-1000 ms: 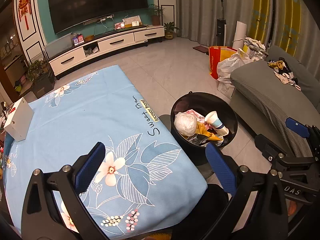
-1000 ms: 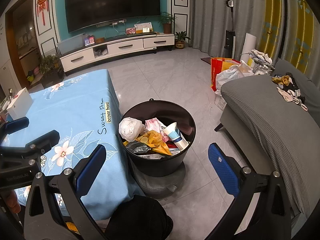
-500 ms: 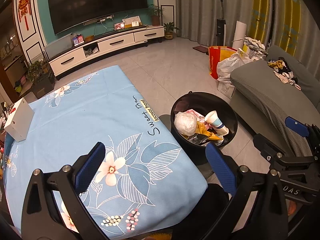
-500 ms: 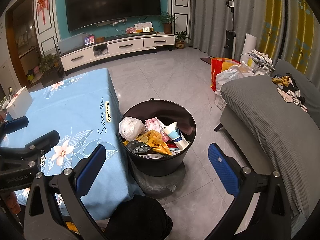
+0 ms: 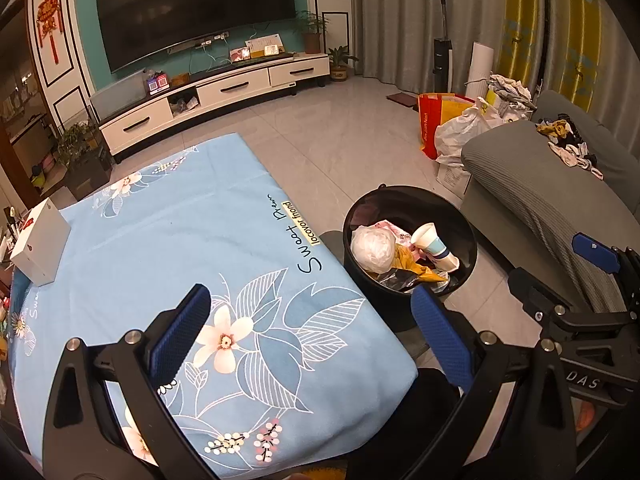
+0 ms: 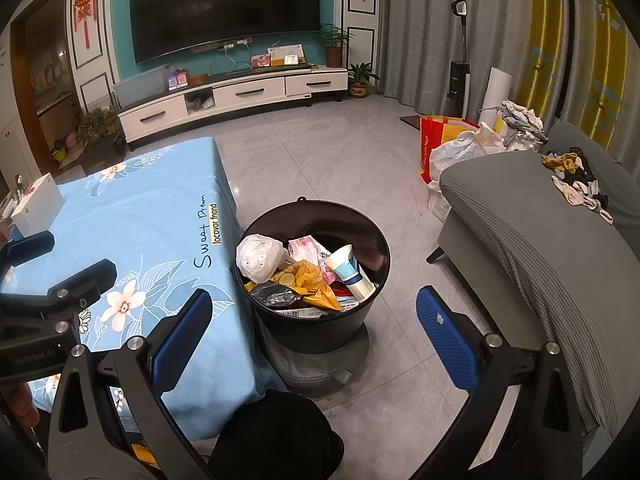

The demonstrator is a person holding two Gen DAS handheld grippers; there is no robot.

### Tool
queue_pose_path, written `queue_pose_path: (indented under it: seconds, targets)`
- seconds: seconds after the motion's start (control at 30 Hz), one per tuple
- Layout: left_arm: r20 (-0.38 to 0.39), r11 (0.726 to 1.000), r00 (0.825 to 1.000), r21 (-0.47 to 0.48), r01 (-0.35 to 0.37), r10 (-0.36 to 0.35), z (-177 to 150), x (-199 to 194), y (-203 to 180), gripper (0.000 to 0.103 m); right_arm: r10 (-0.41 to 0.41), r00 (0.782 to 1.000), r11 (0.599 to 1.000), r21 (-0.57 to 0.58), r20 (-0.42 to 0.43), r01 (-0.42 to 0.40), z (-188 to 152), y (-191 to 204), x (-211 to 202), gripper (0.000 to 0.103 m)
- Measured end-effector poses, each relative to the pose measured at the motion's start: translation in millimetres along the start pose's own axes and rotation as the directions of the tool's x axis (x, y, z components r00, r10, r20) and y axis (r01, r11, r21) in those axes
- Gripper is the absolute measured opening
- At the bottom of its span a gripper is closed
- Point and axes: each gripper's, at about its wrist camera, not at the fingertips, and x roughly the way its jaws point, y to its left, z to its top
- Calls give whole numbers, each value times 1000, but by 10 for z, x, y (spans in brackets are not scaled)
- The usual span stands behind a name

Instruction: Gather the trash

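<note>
A black round trash bin (image 6: 316, 332) stands on the floor by the table's right edge; it also shows in the left wrist view (image 5: 470, 236). It holds a crumpled white bag (image 6: 260, 258), a yellow wrapper (image 6: 308, 280), a paper cup (image 6: 350, 270) and other litter. My left gripper (image 5: 312, 328) is open and empty above the blue floral tablecloth (image 5: 160, 232). My right gripper (image 6: 316, 332) is open and empty, held above and in front of the bin.
A white box (image 5: 40, 246) sits at the table's far left. A grey sofa (image 6: 552, 264) stands to the right with clothes on it. Bags (image 6: 456, 148) lie on the floor beyond. A TV cabinet (image 6: 236, 94) lines the far wall.
</note>
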Motion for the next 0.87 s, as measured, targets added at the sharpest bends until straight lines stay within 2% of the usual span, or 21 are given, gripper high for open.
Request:
queue_pose_path:
  seconds: [0.57,0.87]
  targets:
    - [16,1000,1000,-2,-8,8,12,-13,22,100,-9,1000,1000,1,-4,9,-9,-44,17,100]
    - [-7,999,1000,-33,2,-2,-2,37,59,100,-9,1000,1000,1,-4,9,-6,-40,18,100]
